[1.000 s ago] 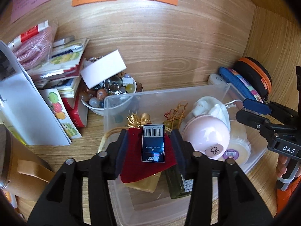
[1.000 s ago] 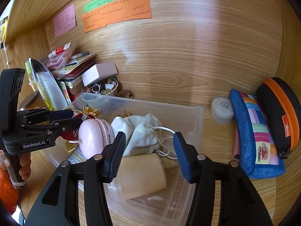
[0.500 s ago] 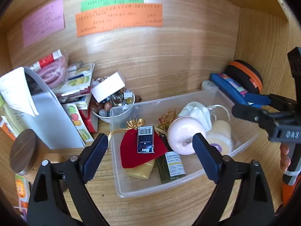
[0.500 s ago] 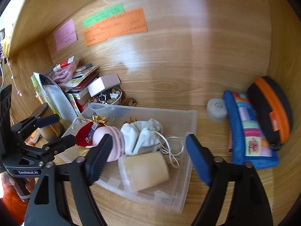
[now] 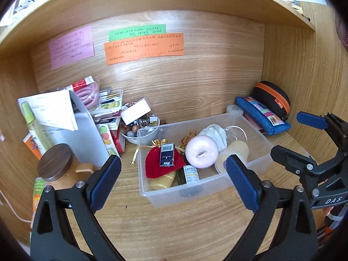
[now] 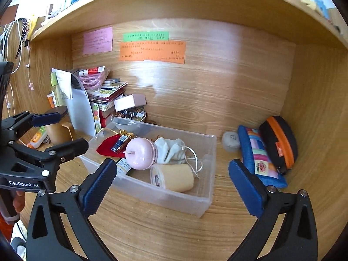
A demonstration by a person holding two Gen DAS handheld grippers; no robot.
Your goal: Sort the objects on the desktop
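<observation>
At far left a brown jar with a dark wooden lid [image 5: 55,164] stands on the table [image 5: 174,224], beside a leaning stack of booklets and packets [image 5: 104,108]. The left gripper [image 5: 173,175] hovers with jaws wide apart, holding nothing. Ahead of it sits the clear plastic bin [image 5: 195,190], containing a red pouch [image 5: 159,165] with a small dark box [image 5: 167,157] on top, a pink round case [image 5: 201,154] and a white cloth bag [image 6: 171,150]. The right gripper [image 6: 171,177] is likewise spread and empty. At right, a blue patchwork pouch [image 6: 257,155] lies against a black case with an orange zip [image 6: 278,141].
</observation>
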